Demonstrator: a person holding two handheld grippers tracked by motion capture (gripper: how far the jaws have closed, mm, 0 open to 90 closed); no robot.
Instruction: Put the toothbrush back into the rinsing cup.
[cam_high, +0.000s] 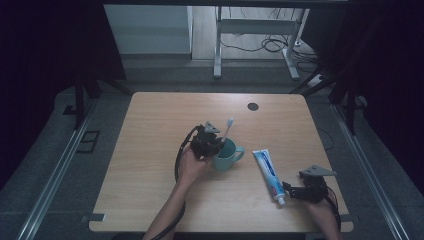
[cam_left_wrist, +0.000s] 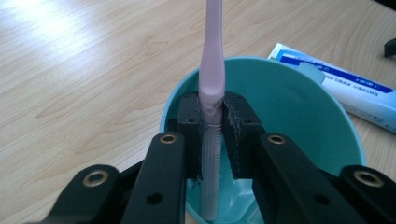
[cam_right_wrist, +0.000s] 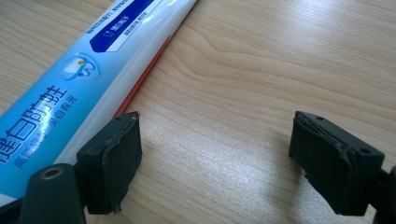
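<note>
A pink toothbrush (cam_left_wrist: 212, 70) stands nearly upright with its lower end inside a teal mug (cam_left_wrist: 289, 107). My left gripper (cam_left_wrist: 214, 126) is shut on the toothbrush handle just above the mug's rim. In the high view this gripper (cam_high: 219, 142) sits at the left edge of the mug (cam_high: 229, 156), and the brush head (cam_high: 230, 121) points up and away. A white and blue toothpaste tube (cam_high: 267, 170) lies flat to the right of the mug, cap toward me. My right gripper (cam_high: 287, 191) rests low by the cap end. Its jaws (cam_right_wrist: 215, 149) stand open over bare wood, with the tube (cam_right_wrist: 79, 79) just outside the left pad (cam_right_wrist: 119, 158).
The wooden table (cam_high: 150, 150) has a dark round grommet (cam_high: 253, 106) near its far edge. A metal desk frame (cam_high: 218, 50) and cables lie on the floor beyond. Rails run along both sides of the table.
</note>
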